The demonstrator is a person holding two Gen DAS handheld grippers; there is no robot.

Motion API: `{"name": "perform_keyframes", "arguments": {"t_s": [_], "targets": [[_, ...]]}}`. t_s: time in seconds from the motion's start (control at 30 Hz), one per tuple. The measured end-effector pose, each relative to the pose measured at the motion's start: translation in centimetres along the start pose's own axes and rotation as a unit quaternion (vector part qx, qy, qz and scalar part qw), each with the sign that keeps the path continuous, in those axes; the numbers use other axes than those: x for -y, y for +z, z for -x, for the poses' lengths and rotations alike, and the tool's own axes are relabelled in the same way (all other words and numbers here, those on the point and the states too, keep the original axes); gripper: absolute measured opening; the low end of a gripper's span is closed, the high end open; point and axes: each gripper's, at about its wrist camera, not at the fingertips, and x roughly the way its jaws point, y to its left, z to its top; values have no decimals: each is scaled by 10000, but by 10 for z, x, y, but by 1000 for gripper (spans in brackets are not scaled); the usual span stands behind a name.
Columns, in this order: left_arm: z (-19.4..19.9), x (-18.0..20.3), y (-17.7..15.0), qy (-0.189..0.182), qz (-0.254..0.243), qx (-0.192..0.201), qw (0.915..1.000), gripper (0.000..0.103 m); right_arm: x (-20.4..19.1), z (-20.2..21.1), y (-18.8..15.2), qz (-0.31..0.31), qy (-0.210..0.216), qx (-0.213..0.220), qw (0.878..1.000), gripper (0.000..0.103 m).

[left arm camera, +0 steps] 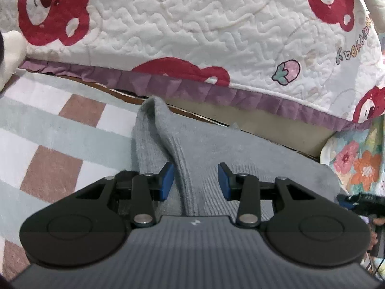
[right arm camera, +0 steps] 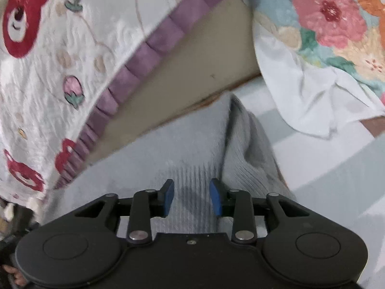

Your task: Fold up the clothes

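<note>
Under my left tongs (left arm camera: 196, 180) lies a soft, fuzzy grey sweater (left arm camera: 204, 144) with ribbed knit. Past them hangs a bumpy quilted blanket (left arm camera: 192, 24). My tongs look like matt black plastic.

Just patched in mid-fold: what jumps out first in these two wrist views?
The white quilt with red bear faces and a purple frill fills the top of the left view. Below it the grey knit garment lies on a checked blanket, a fold ridged up between the left gripper and its open blue fingers. The right gripper is open above the same knit.
</note>
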Motion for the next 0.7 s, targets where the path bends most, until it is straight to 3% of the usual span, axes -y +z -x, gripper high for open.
{"name": "perform_keyframes", "arguments": {"t_s": [0.07, 0.2, 0.23, 0.27, 0.3, 0.4, 0.47, 0.57, 0.63, 0.7], "targets": [[0, -4, 0, 0, 46, -33, 10000, 38, -1, -7, -5, 137, -140, -63, 9998, 47], [-1, -9, 1, 17, 124, -48, 9999, 38, -3, -10, -14, 120, -23, -61, 9999, 54], [-1, -10, 1, 14, 138, -58, 9999, 38, -6, -11, -14, 233, -11, -36, 9997, 50], [-1, -10, 1, 6, 153, -67, 9999, 38, -11, -10, -12, 409, -36, 1, 9992, 24], [-1, -10, 2, -23, 178, -67, 9998, 38, -16, -8, -7, 536, -58, 80, 9985, 9], [1, -9, 4, -122, 176, -69, 9997, 39, -37, 21, 23, 747, -106, 820, 9938, 7], [-3, -7, 3, -179, 133, -158, 9996, 41, -59, 34, 41, 1462, -410, 1133, 9819, 7], [-10, -5, -1, -190, 88, -332, 9992, 41, -64, 16, 46, 2033, -941, 657, 9724, 7], [-11, -4, -2, -199, 100, -360, 9991, 41, -53, -10, 38, 2029, -1230, 28, 9714, 7], [-10, -4, -1, -267, 133, -355, 9989, 41, -46, -20, 22, 1971, -1426, -166, 9698, 9]]}}
